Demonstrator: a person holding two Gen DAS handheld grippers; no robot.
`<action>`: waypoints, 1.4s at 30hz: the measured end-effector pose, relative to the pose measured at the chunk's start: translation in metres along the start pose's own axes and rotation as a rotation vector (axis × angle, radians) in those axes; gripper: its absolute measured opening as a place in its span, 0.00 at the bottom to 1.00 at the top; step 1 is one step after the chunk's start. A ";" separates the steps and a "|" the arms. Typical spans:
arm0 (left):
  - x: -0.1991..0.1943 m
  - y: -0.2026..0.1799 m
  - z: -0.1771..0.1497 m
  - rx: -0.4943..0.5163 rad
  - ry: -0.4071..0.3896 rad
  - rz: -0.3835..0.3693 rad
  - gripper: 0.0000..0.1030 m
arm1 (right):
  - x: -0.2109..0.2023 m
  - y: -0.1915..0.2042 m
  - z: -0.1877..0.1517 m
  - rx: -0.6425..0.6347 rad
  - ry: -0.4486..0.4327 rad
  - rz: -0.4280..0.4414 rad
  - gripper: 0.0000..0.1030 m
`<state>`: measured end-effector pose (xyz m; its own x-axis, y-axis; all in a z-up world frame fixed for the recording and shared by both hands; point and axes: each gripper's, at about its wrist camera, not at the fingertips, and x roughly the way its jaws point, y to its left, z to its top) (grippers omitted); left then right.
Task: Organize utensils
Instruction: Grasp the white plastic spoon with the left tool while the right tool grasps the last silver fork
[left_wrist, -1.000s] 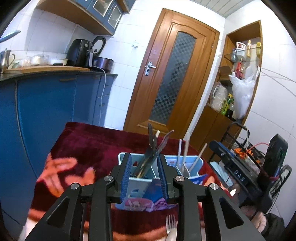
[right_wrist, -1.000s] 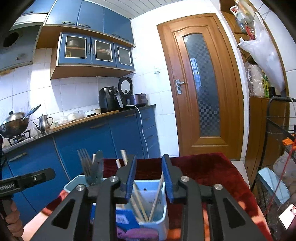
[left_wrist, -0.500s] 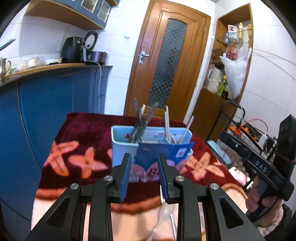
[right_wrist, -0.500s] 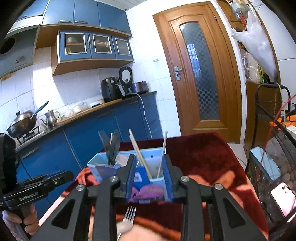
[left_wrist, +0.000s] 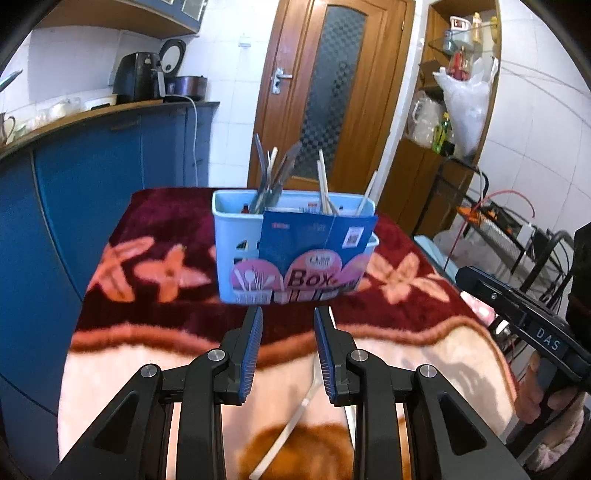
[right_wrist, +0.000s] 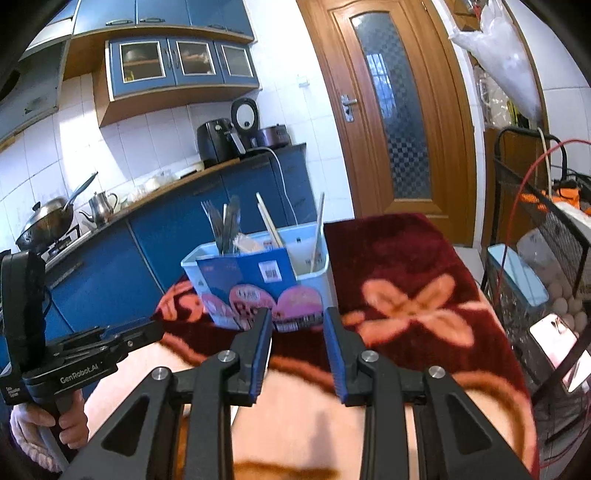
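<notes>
While your left gripper (left_wrist: 287, 314) hangs over the blanket, its blue-padded jaws stand apart, nothing between them. Your right gripper (right_wrist: 297, 314) likewise: jaws parted, empty, touching nothing.

Since half a second ago both grippers have drawn back; the light-blue plastic utensil caddy (left_wrist: 236, 251) now sits clear ahead of the fingertips, not between them.

Caddy stands upright on the dark-red flowered blanket (left_wrist: 155, 229), long side across your view. Metal cutlery (left_wrist: 271, 177) in its left compartment stands handles down, leaning slightly; pale wooden chopsticks (left_wrist: 323, 184) in the right one lean too. A white utensil handle (left_wrist: 295, 417) lies on the blanket below the left gripper, long axis running toward the caddy; its head is hidden.
</notes>
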<state>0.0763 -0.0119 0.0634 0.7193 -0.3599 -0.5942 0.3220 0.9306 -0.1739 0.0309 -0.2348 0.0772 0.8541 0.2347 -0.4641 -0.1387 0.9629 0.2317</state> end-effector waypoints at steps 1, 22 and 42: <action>0.001 -0.001 -0.001 0.003 0.009 0.001 0.29 | 0.000 -0.001 -0.002 0.003 0.008 0.001 0.32; 0.056 -0.025 -0.034 0.163 0.297 0.039 0.29 | 0.008 -0.028 -0.034 0.082 0.105 0.034 0.36; 0.089 -0.039 -0.030 0.266 0.466 -0.009 0.08 | 0.012 -0.040 -0.044 0.119 0.130 0.043 0.37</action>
<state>0.1097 -0.0784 -0.0063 0.3853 -0.2439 -0.8900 0.5157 0.8567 -0.0115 0.0249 -0.2643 0.0251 0.7754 0.2981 -0.5567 -0.1069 0.9308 0.3496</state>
